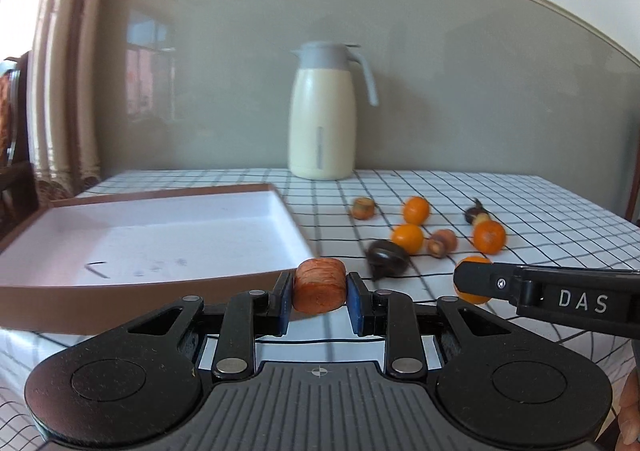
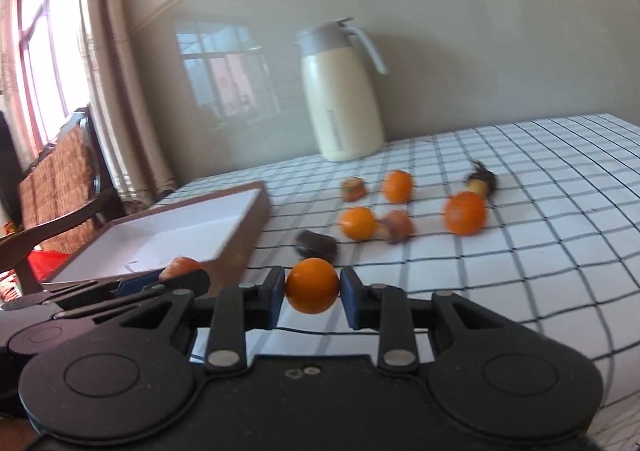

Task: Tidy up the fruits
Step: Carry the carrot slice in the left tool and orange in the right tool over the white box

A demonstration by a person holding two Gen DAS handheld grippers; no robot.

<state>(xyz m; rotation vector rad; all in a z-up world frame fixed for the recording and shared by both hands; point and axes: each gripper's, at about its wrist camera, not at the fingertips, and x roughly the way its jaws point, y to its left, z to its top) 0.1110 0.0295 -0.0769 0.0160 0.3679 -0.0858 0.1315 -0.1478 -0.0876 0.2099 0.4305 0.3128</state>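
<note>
My left gripper (image 1: pixel 319 293) is shut on an orange carrot chunk (image 1: pixel 320 285), held just in front of the near right corner of a brown box with a white inside (image 1: pixel 160 235). My right gripper (image 2: pixel 312 293) is shut on a small orange (image 2: pixel 312 285), to the right of the box (image 2: pixel 192 235). In the left wrist view the right gripper (image 1: pixel 474 281) comes in from the right with its orange (image 1: pixel 472 279) partly hidden. The left gripper (image 2: pixel 176 279) and carrot chunk (image 2: pixel 182 266) show at the left of the right wrist view.
On the checked tablecloth (image 1: pixel 520 211) lie several loose pieces: oranges (image 1: pixel 416 210), carrot chunks (image 1: pixel 363 208), dark purple pieces (image 1: pixel 387 260). A cream jug with a grey lid (image 1: pixel 322 111) stands at the back by the wall. A wooden chair (image 2: pixel 60 179) is left of the table.
</note>
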